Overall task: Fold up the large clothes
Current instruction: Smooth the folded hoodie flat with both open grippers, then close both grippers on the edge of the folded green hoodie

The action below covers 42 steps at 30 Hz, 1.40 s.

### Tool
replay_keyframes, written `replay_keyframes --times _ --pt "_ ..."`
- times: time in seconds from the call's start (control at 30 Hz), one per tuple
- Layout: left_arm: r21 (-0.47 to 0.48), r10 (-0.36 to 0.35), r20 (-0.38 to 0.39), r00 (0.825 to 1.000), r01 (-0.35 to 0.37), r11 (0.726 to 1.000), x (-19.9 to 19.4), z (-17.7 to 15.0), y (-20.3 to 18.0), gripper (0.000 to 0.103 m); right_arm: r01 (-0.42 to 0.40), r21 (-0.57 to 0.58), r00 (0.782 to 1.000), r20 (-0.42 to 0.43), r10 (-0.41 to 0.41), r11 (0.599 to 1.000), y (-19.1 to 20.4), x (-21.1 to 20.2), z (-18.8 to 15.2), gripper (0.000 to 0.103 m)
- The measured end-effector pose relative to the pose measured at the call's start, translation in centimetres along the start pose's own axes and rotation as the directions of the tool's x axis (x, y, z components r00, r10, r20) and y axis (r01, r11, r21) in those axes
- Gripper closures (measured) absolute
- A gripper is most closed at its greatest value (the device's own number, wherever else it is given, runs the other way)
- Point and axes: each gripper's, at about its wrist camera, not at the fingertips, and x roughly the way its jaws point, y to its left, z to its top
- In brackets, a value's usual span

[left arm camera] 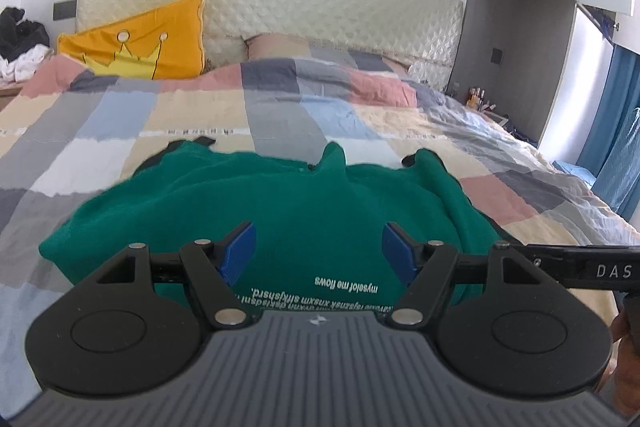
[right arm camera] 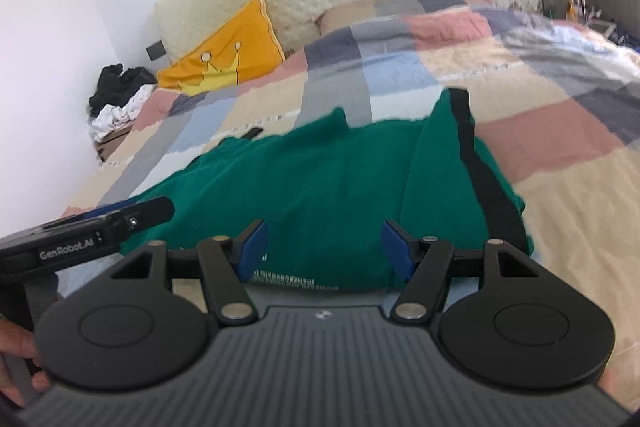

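A green top point(left arm camera: 248, 203) with white lettering and black side stripes lies spread, rumpled, on the checked bedspread point(left arm camera: 120, 131).

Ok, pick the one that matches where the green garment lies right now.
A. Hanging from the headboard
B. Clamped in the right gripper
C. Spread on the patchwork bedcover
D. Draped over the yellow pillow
C: the green garment lies spread flat on the patchwork bedcover, short of the yellow pillow, and the right gripper stands open above it.
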Motion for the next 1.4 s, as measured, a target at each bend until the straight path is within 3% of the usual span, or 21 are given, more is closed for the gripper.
replay_keyframes --times 0.17,0.3,0.43,0.57,0.73,0.87,0.97,1.07,1.13,1.3,1.37,1.4 --pt "-0.043 -0.003 -0.034 0.999 0.002 0.999 0.9 0.0 0.7 0.020 0.026 0.043 0.999 -0.036 -0.024 0.999 -0.6 0.6 -0.3 0.037" --pt "-0.110 0.025 -0.099 0.995 -0.036 0.993 2.3 0.0 2.0 0.016 0.060 0.109 0.996 -0.066 -0.053 0.992 -1.8 1.3 -0.5 0.017" --pt "-0.200 0.030 -0.154 0.988 -0.061 0.978 3.5 -0.2 3.9 0.016 0.018 0.255 0.995 -0.103 0.008 0.967 -3.8 2.3 -0.9 0.010" --pt "-0.293 0.039 -0.174 0.984 -0.089 0.952 4.0 -0.4 5.8 0.016 -0.018 0.440 0.983 -0.155 0.096 0.898 -6.1 4.2 -2.1 0.010" --pt "-0.437 -0.016 -0.202 0.979 -0.075 0.896 5.2 -1.0 8.4 0.016 -0.073 0.662 0.973 -0.116 0.199 0.746 -7.8 6.4 -3.9 0.010" --pt "-0.569 -0.083 -0.221 0.972 -0.060 0.820 6.5 -2.1 10.6 0.016 -0.062 0.738 0.969 -0.118 0.219 0.672 -7.7 8.6 -5.0 0.010" --pt "-0.667 -0.127 -0.214 0.968 -0.050 0.744 7.2 -2.9 12.1 0.016 -0.066 0.782 0.960 -0.120 0.253 0.620 -7.3 10.4 -5.8 0.008" --pt "-0.752 -0.171 -0.186 0.968 -0.028 0.658 7.7 -3.8 13.7 0.016 -0.084 0.796 0.970 -0.071 0.231 0.599 -6.3 11.5 -5.9 0.007" --pt "-0.784 -0.177 -0.165 0.970 -0.020 0.620 7.9 -4.2 14.5 0.016 -0.088 0.805 0.978 -0.043 0.205 0.586 -6.0 11.8 -5.7 0.007" --pt "-0.871 -0.209 -0.094 0.973 0.021 0.491 8.3 -5.2 16.6 0.016 -0.108 0.868 0.980 0.012 0.197 0.485 -7.0 11.2 -6.5 0.007" --pt "-0.902 -0.236 -0.069 0.969 0.040 0.430 8.7 -5.7 17.1 0.016 -0.106 0.887 0.986 0.034 0.166 0.449 -7.8 10.3 -6.8 0.008" --pt "-0.910 -0.245 -0.063 0.967 0.046 0.412 8.8 -5.8 17.2 0.016 -0.103 0.892 0.989 0.045 0.141 0.440 -8.2 9.8 -7.0 0.008"
